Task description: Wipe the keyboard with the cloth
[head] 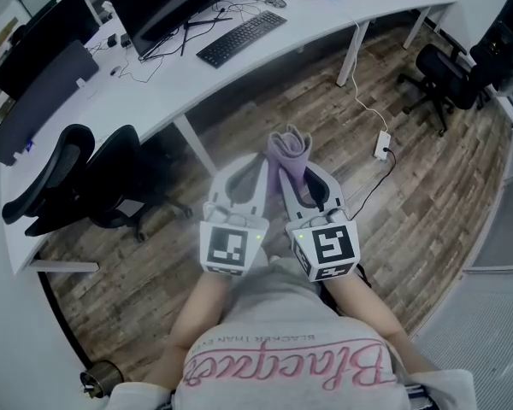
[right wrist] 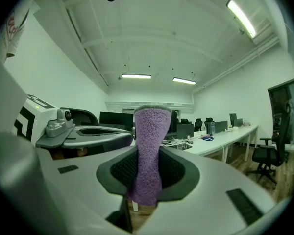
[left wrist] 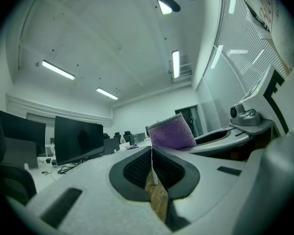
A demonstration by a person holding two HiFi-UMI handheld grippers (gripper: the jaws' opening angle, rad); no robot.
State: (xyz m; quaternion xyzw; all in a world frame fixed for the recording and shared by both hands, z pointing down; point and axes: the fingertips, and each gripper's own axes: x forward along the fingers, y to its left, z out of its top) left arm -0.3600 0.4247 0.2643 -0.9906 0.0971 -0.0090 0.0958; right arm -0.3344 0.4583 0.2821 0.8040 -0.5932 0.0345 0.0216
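Cloth (right wrist: pixel 148 155) is sitting pinched in my right gripper (head: pixel 301 188), left gripper (head: pixel 242 182) closed empty, and I'm worrying it slips loose while travelling to the keyboard (head: pixel 242 38) at 12 o'clock.

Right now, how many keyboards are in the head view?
1. The keyboard lies on the white desk at the top of the view, near the large monitor. Others may be hidden further along the desk.

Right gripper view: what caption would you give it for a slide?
Right gripper clamped on an upright purple cloth, keyboard lying on the desk beyond.
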